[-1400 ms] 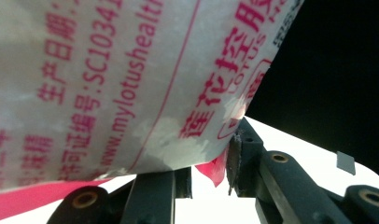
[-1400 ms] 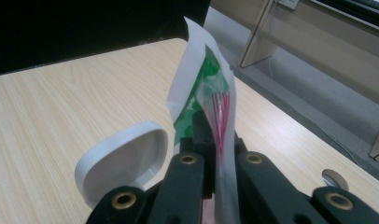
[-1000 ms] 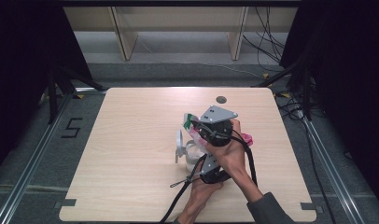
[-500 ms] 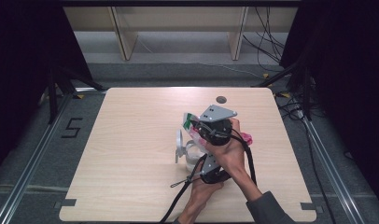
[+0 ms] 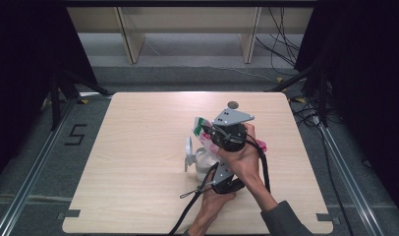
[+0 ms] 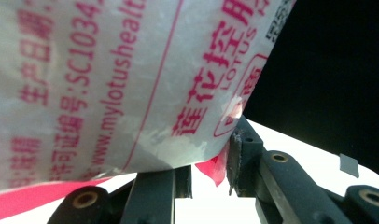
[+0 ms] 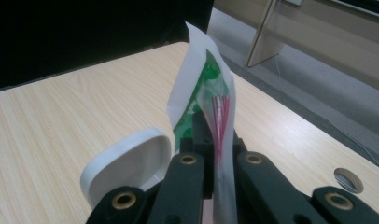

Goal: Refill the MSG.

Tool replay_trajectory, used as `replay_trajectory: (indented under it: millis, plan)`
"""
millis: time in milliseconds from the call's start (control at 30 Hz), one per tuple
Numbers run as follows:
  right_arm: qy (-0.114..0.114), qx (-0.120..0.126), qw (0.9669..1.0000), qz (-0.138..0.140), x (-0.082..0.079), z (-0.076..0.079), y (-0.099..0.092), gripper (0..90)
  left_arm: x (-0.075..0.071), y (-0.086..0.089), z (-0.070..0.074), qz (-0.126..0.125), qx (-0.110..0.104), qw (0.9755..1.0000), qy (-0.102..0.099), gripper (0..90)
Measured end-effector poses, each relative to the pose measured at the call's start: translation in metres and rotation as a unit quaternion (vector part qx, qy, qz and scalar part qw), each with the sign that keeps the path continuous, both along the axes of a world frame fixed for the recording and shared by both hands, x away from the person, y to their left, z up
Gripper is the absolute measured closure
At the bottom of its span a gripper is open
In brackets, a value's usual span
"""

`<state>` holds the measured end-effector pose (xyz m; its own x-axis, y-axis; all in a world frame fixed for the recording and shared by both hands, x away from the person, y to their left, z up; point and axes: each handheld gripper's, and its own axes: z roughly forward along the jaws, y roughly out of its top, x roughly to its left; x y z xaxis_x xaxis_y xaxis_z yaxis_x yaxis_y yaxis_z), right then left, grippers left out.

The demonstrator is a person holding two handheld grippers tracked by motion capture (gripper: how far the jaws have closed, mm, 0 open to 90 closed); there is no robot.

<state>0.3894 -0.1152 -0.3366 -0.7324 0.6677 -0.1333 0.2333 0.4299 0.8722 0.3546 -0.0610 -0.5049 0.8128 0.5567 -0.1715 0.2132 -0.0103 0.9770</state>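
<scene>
The right gripper (image 7: 219, 163) pinches a white plastic packet printed in green and red (image 7: 204, 100), holding it on edge above the pale wooden table (image 5: 138, 147) near its middle, beside a white lidded container (image 5: 195, 160). The left gripper (image 6: 211, 163) nips the packet's lower corner from below. Bare tabletop stretches wide to the left; a small round hole (image 5: 232, 104) lies toward the far edge. Red Chinese lettering covers the packet's crinkled face.
</scene>
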Motion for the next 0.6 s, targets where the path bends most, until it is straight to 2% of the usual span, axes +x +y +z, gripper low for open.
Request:
replay_trajectory:
  millis: [33,100,267,333,367,400,433,467,600]
  plan:
    - [-0.009,-0.002,1.0000,-0.002,0.0005,-0.0007,0.0001,90.0,0.0005,0.0000,-0.0003,0.002,0.000,1.0000,0.001,73.5]
    - [-0.003,0.000,1.0000,-0.002,-0.0009,-0.0014,0.0008,90.0,0.0012,0.0002,-0.0005,-0.002,-0.003,1.0000,0.002,73.6]
    - [-0.007,0.007,1.0000,-0.001,-0.0009,-0.0002,-0.0015,90.0,0.0014,-0.0006,-0.0003,-0.002,-0.004,1.0000,-0.002,73.6]
    - [-0.002,0.004,1.0000,-0.001,-0.0020,0.0003,-0.0021,90.0,0.0002,-0.0011,-0.0001,-0.003,-0.001,1.0000,-0.001,73.6]
    - [-0.009,0.005,0.9999,-0.004,-0.0008,-0.0005,-0.0022,90.0,-0.0001,-0.0009,0.0000,-0.002,0.001,1.0000,-0.001,73.6]
    - [-0.008,0.005,0.9999,-0.004,-0.0010,-0.0002,-0.0026,90.0,0.0006,-0.0014,-0.0003,-0.003,-0.006,1.0000,-0.003,73.5]
    - [-0.007,0.006,1.0000,-0.003,-0.0011,0.0001,-0.0029,90.0,0.0001,-0.0003,0.0006,0.000,0.000,1.0000,0.003,73.6]
    - [-0.005,0.010,0.9999,-0.003,-0.0018,-0.0001,-0.0021,90.0,0.0009,-0.0006,0.0003,0.000,-0.003,1.0000,0.001,73.6]
    - [-0.005,0.003,1.0000,0.002,-0.0011,0.0003,-0.0008,90.0,0.0009,0.0002,0.0003,0.000,-0.003,1.0000,0.000,73.5]
